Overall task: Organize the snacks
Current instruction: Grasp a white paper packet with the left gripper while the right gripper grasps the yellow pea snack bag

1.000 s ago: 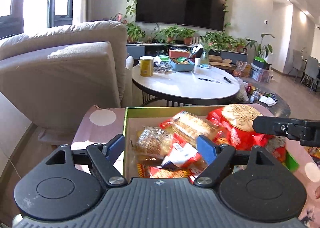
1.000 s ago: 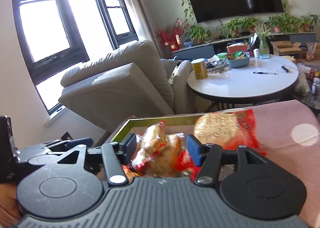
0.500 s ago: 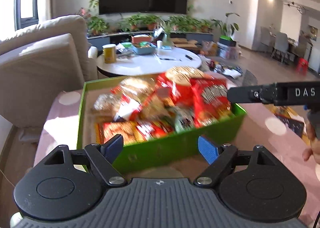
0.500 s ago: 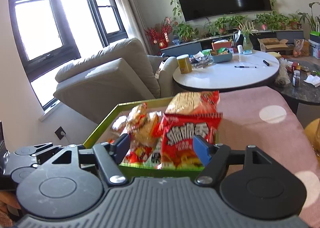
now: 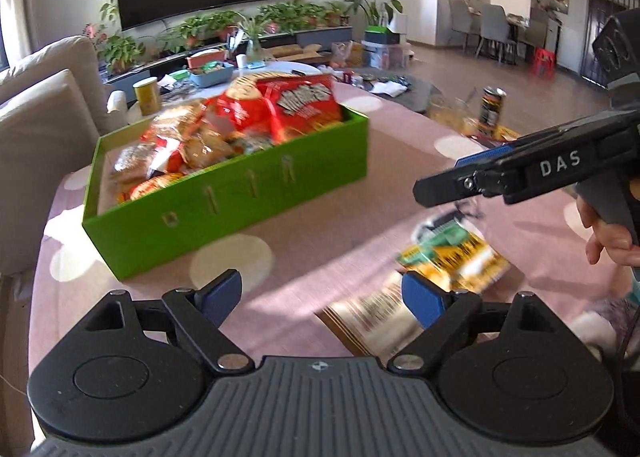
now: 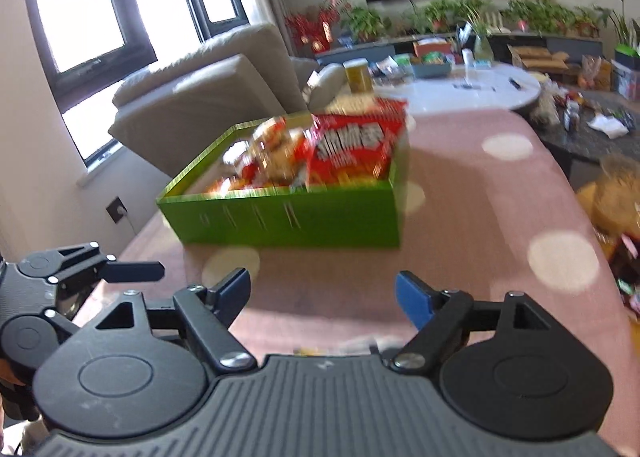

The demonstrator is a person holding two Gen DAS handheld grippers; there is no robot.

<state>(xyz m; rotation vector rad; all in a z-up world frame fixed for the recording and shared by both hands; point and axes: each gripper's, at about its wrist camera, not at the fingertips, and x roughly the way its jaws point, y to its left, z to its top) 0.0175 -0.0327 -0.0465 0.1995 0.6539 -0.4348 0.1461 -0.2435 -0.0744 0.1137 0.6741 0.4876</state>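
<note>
A green box (image 5: 224, 201) (image 6: 288, 217) stands on the pink dotted tablecloth, piled with snack packets. A red bag (image 5: 304, 105) (image 6: 352, 145) leans at its right end. My left gripper (image 5: 322, 293) hovers in front of the box, jaws opening, with nothing between its fingers. Just under its right finger lie a striped packet (image 5: 376, 313) and a yellow-green packet (image 5: 452, 253). My right gripper (image 6: 322, 293) is also back from the box, jaws opening and empty. It shows side-on at the right of the left wrist view (image 5: 440, 181).
A dark can (image 5: 492, 111) stands at the table's far right edge. More loose snacks (image 6: 616, 193) lie at the right. A beige armchair (image 6: 208, 97) and a round white table (image 6: 460, 91) stand behind the box. The left gripper's finger (image 6: 132, 271) shows at the left.
Both grippers have drawn back from the box toward the near side of the table. The right gripper has let go of the red bag, which now rests in the box. Both jaws stand wider.
</note>
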